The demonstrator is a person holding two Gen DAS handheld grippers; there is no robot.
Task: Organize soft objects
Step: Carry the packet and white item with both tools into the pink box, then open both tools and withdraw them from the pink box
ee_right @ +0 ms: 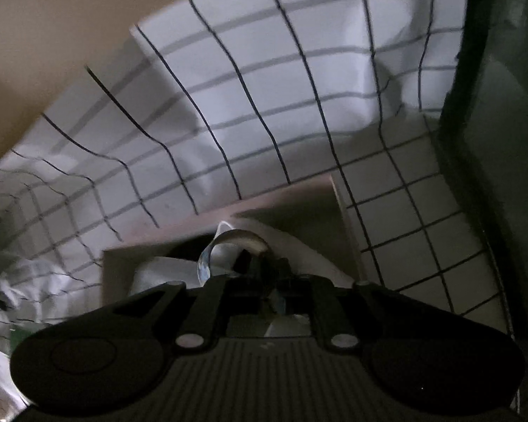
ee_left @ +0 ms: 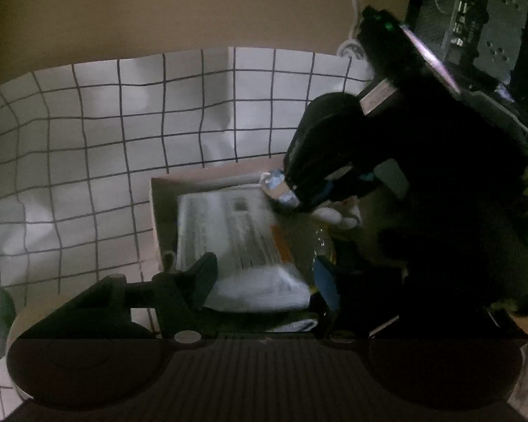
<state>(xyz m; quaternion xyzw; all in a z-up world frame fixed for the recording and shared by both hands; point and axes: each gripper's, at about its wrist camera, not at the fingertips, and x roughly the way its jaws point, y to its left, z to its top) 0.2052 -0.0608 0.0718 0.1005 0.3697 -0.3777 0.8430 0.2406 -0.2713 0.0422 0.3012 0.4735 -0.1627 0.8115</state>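
Note:
A cardboard box (ee_left: 158,207) sits on a white checked cloth (ee_left: 105,123). A flat white soft pack with printed labels (ee_left: 236,232) lies in it, between my left gripper's (ee_left: 264,274) open fingers. My right gripper (ee_left: 292,190) reaches into the box from the right, shut on a small soft item with blue-and-white fabric (ee_left: 276,184). In the right wrist view the right gripper (ee_right: 264,263) is shut on that curled strip (ee_right: 207,263) over the box (ee_right: 299,207), with white soft goods (ee_right: 158,270) below.
A white cable (ee_left: 348,3) and dark equipment (ee_left: 475,24) stand at the back right. Crumpled white material (ee_right: 17,281) lies left of the box. A dark green wall or bin (ee_right: 503,140) rises at the right.

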